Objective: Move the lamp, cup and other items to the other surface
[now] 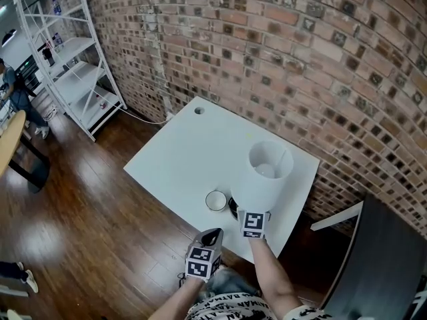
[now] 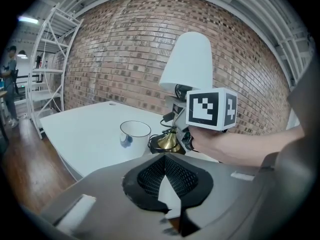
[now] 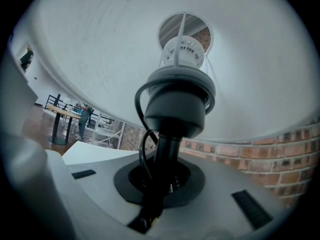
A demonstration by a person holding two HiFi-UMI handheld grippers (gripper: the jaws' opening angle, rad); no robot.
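Observation:
The lamp (image 1: 269, 171) has a white shade, a black stem and a brass foot (image 2: 169, 141), and it stands near the front edge of the white table (image 1: 180, 152). My right gripper (image 1: 252, 224) is shut on the lamp's black stem (image 3: 166, 154), just under the bulb socket. The shade (image 3: 100, 59) fills the right gripper view from below. A white cup (image 1: 215, 200) stands just left of the lamp foot. Below the table edge, my left gripper (image 1: 202, 259) is held shut with nothing in it, and its view looks at the cup (image 2: 134, 134).
A dark surface (image 1: 390, 259) lies to the right of the table, with a white bar (image 1: 337, 217) between them. The brick wall (image 1: 300, 59) runs behind the table. White shelving (image 1: 73, 59) stands at the far left on the wooden floor (image 1: 80, 225).

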